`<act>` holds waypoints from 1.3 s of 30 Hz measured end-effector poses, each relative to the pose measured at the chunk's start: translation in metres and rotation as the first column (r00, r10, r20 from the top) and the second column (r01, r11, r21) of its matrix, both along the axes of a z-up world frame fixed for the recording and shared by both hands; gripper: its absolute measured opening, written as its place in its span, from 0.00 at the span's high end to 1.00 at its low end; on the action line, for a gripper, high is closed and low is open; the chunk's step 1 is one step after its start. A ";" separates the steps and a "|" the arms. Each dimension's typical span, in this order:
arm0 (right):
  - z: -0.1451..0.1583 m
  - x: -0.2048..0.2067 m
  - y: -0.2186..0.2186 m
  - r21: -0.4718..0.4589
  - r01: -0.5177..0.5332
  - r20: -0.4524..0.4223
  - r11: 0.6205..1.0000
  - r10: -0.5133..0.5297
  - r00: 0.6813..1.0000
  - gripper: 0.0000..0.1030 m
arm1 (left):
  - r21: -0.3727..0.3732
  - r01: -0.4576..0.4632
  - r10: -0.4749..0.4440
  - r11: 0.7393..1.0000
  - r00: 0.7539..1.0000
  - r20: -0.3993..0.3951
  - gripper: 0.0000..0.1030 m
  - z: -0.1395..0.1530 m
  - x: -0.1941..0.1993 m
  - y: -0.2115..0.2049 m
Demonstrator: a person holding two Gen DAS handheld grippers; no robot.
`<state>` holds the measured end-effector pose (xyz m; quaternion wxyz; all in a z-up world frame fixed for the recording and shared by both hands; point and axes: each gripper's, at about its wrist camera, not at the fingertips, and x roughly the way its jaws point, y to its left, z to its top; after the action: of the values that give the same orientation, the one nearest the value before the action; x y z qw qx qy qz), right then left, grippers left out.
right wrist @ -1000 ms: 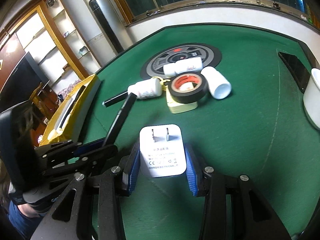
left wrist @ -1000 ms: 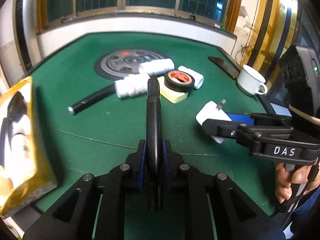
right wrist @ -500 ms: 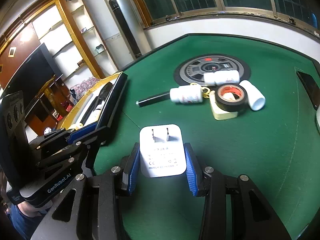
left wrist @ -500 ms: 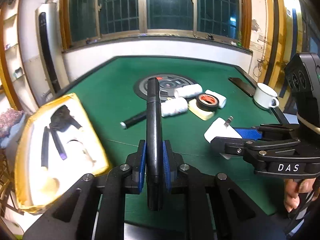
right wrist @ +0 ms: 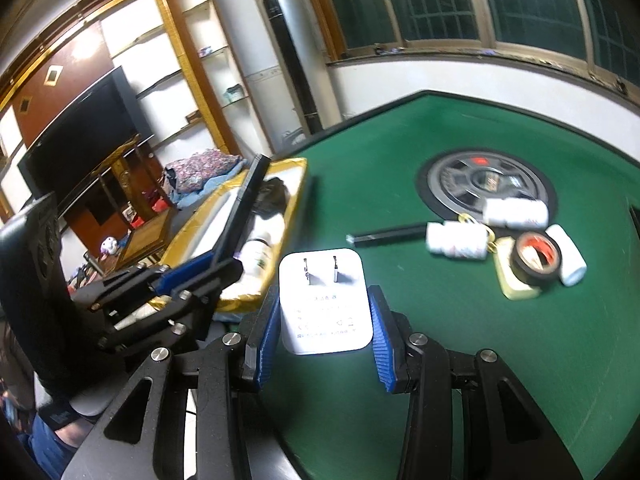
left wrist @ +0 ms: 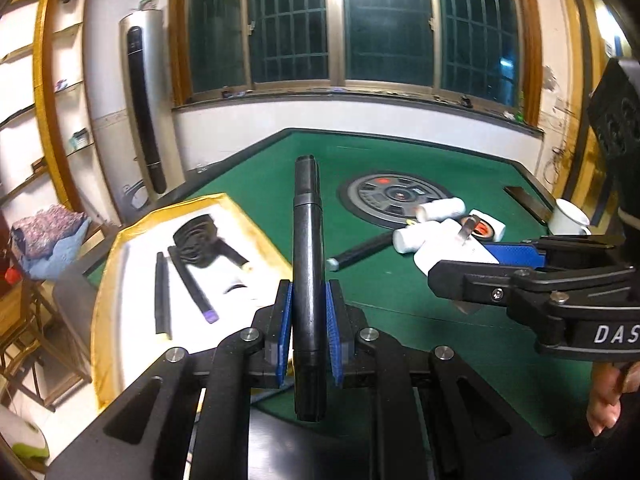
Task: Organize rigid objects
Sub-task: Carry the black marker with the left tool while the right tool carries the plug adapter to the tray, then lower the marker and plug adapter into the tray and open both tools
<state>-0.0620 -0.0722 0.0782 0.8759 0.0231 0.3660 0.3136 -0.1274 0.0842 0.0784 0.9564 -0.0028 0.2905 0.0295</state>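
Note:
My left gripper (left wrist: 307, 312) is shut on a black marker (left wrist: 307, 240) that points forward, held above the table's near left corner. My right gripper (right wrist: 324, 316) is shut on a white plug adapter (right wrist: 323, 300), prongs up, held above the green table (right wrist: 480, 340). The adapter also shows in the left wrist view (left wrist: 452, 252). A yellow-rimmed tray (left wrist: 116, 256) at the left holds a black brush (left wrist: 200, 236) and dark pens (left wrist: 162, 292). It shows in the right wrist view (right wrist: 292, 200), partly hidden by the left gripper (right wrist: 188, 280).
On the table lie a black pen (right wrist: 388, 235), white bottles (right wrist: 456, 240), a black tape roll (right wrist: 534, 258) on a yellow pad (right wrist: 508, 284), and a round dark centre plate (right wrist: 486, 182). A white mug (left wrist: 568, 216) and a dark flat phone (left wrist: 524, 198) sit at the far right.
Both grippers have pulled back and swung left toward the tray, each keeping its object. The table objects now look farther away and more of the tray shows.

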 end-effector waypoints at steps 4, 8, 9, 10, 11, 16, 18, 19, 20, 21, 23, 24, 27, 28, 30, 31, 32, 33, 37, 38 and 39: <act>0.004 0.003 0.026 -0.013 -0.035 0.015 0.999 0.035 0.999 0.64 | -0.010 -0.043 0.043 0.999 0.999 0.003 0.87 -0.002 -0.002 0.020; 0.004 0.008 0.055 -0.026 -0.075 0.017 0.997 0.076 0.997 0.64 | -0.019 -0.095 0.095 0.995 0.995 -0.005 0.87 -0.007 -0.002 0.042; 0.004 0.010 0.062 -0.030 -0.083 0.016 0.996 0.084 0.996 0.64 | -0.022 -0.107 0.107 0.994 0.994 -0.008 0.87 -0.009 -0.002 0.047; 0.003 0.011 0.067 -0.033 -0.090 0.015 0.995 0.090 0.996 0.64 | -0.026 -0.121 0.121 0.992 0.993 -0.011 0.87 -0.010 -0.002 0.053; 0.001 0.012 0.075 -0.037 -0.099 0.011 0.994 0.100 0.995 0.64 | -0.030 -0.133 0.133 0.991 0.991 -0.016 0.87 -0.013 -0.001 0.059; -0.007 0.021 0.106 -0.068 -0.136 -0.004 0.988 0.136 0.991 0.64 | -0.044 -0.182 0.180 0.982 0.983 -0.045 0.87 -0.023 0.004 0.083; -0.010 0.027 0.117 -0.078 -0.141 -0.015 0.987 0.141 0.990 0.64 | -0.049 -0.196 0.193 0.979 0.979 -0.062 0.87 -0.028 0.006 0.091; -0.011 0.029 0.121 -0.082 -0.143 -0.017 0.986 0.142 0.990 0.64 | -0.052 -0.200 0.196 0.978 0.978 -0.068 0.87 -0.030 0.008 0.094; -0.013 0.032 0.125 -0.091 -0.142 -0.018 0.986 0.141 0.990 0.64 | -0.052 -0.205 0.201 0.977 0.977 -0.075 0.87 -0.032 0.010 0.097; -0.016 0.036 0.129 -0.101 -0.139 -0.020 0.985 0.138 0.990 0.64 | -0.051 -0.208 0.204 0.977 0.976 -0.082 0.87 -0.034 0.011 0.099; -0.019 0.041 0.135 -0.110 -0.138 -0.029 0.984 0.135 0.990 0.64 | -0.053 -0.213 0.207 0.976 0.974 -0.094 0.87 -0.038 0.014 0.102; -0.022 0.044 0.137 -0.113 -0.135 -0.035 0.984 0.132 0.991 0.64 | -0.052 -0.216 0.211 0.975 0.973 -0.097 0.87 -0.039 0.014 0.103; -0.029 0.051 0.141 -0.120 -0.132 -0.059 0.984 0.126 0.990 0.64 | -0.054 -0.218 0.212 0.974 0.972 -0.106 0.87 -0.043 0.017 0.105; -0.031 0.053 0.140 -0.123 -0.132 -0.065 0.984 0.125 0.990 0.64 | -0.054 -0.219 0.212 0.974 0.971 -0.108 0.87 -0.044 0.017 0.106; -0.038 0.056 0.141 -0.134 -0.133 -0.082 0.982 0.122 0.989 0.64 | -0.053 -0.222 0.214 0.974 0.970 -0.114 0.87 -0.047 0.020 0.107; -0.039 0.058 0.142 -0.137 -0.134 -0.088 0.982 0.122 0.989 0.64 | -0.052 -0.222 0.215 0.974 0.970 -0.115 0.87 -0.048 0.020 0.107; -0.041 0.060 0.143 -0.139 -0.134 -0.094 0.981 0.122 0.988 0.64 | -0.052 -0.221 0.213 0.974 0.970 -0.118 0.87 -0.049 0.021 0.106; -0.044 0.061 0.143 -0.141 -0.133 -0.099 0.981 0.119 0.988 0.64 | -0.052 -0.220 0.212 0.974 0.969 -0.123 0.87 -0.050 0.023 0.106; -0.044 0.065 0.139 -0.140 -0.126 -0.098 0.982 0.113 0.989 0.64 | -0.045 -0.222 0.215 0.974 0.969 -0.124 0.87 -0.053 0.025 0.106; -0.043 0.066 0.139 -0.139 -0.126 -0.097 0.982 0.113 0.989 0.64 | -0.044 -0.223 0.216 0.974 0.968 -0.125 0.87 -0.053 0.026 0.105; -0.043 0.067 0.139 -0.142 -0.127 -0.097 0.982 0.114 0.989 0.64 | -0.043 -0.224 0.218 0.974 0.968 -0.125 0.87 -0.054 0.027 0.105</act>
<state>0.0045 0.0666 0.0348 0.8376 -0.0502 0.4271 0.3369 -0.1007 0.1897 0.0246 0.9276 -0.0605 0.3459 0.1277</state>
